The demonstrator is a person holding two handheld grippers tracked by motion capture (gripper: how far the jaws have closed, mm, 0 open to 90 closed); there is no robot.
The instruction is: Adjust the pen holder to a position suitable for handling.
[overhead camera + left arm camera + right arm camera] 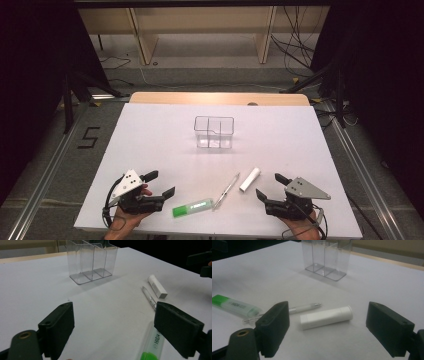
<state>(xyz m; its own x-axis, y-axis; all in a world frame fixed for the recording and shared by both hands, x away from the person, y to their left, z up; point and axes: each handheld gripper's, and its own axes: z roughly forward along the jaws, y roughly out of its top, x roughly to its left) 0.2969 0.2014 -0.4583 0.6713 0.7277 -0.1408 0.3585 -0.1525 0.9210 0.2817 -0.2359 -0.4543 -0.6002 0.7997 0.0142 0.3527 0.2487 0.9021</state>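
1. The left gripper (161, 184) rests low at the near edge of the white table (150, 150), jaws wide apart with nothing between them; it points toward the green highlighter (193, 207) just beside it.
2. The right gripper (270, 186) sits at the near right, jaws also spread and empty, aimed at the white tube (326, 317) lying just ahead of it.
3. Between these two lies a clear pen (226, 190), slanted, its near end close to the highlighter.
4. All three look light, rigid and smooth; being round, they will likely roll or slip if nudged sideways.
5. Best hold, I judge: across the barrel at mid-length, pads square to the axis.
6. The clear divided holder (214, 132) stands upright farther back at mid-table, well apart; thin plastic, probably easy to tip.
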